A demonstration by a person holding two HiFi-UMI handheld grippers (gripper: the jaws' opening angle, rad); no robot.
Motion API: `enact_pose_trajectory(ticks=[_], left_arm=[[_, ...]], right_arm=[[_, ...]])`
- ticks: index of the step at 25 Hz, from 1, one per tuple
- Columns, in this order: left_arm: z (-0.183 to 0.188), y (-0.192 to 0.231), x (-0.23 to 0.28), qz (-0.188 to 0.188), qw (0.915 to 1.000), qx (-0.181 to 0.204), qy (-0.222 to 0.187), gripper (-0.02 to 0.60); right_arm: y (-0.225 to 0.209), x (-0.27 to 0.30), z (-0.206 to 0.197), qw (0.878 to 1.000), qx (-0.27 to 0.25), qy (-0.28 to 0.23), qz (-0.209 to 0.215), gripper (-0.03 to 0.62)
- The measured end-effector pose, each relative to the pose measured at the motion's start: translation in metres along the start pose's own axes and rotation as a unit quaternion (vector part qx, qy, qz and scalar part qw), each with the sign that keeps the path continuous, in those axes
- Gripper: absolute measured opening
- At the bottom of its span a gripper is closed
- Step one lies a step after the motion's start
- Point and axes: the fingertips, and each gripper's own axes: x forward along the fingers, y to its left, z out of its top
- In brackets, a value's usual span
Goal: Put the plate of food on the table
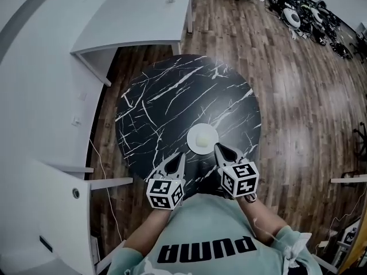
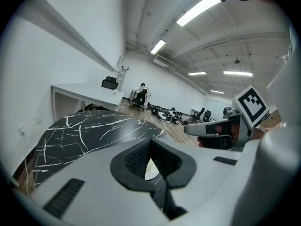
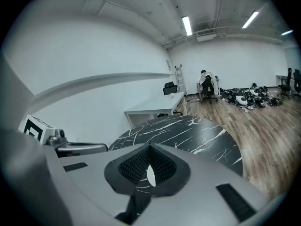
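Grey plastic left gripper and right gripper, ribbed pads pinched together empty, lower centre, beside a round white plate on the glossy, white-veined black table.

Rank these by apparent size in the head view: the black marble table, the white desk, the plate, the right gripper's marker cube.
1. black marble table
2. white desk
3. plate and the marker cube on the right gripper: about alike. The cube is nearer the camera, so I won't rank them.
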Motion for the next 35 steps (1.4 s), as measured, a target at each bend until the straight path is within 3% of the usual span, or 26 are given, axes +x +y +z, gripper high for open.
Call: enact_pose_trajectory(ticks=[12, 28, 35], left_arm=[[0.025, -0.021, -0.07, -0.026, 0.9973, 0.05, -0.046, 0.006], [-0.001, -0.065, -0.158, -0.089, 0.9904, 0.086, -0.062, 0.007], [-0.007, -0.084, -0.174, -0.106, 0.9884, 0.086, -0.065, 0.006]], right_arm=[[0.058, -0.053, 0.002, 0.998, -0.029, -0.049, -0.021, 0.009], [0.122, -0.129, -0.032, 0.995, -0.029, -0.071, -0.071, 0.009], [0.128, -0.158, -0.044, 0.993, -0.03, -0.07, -0.086, 0.009]])
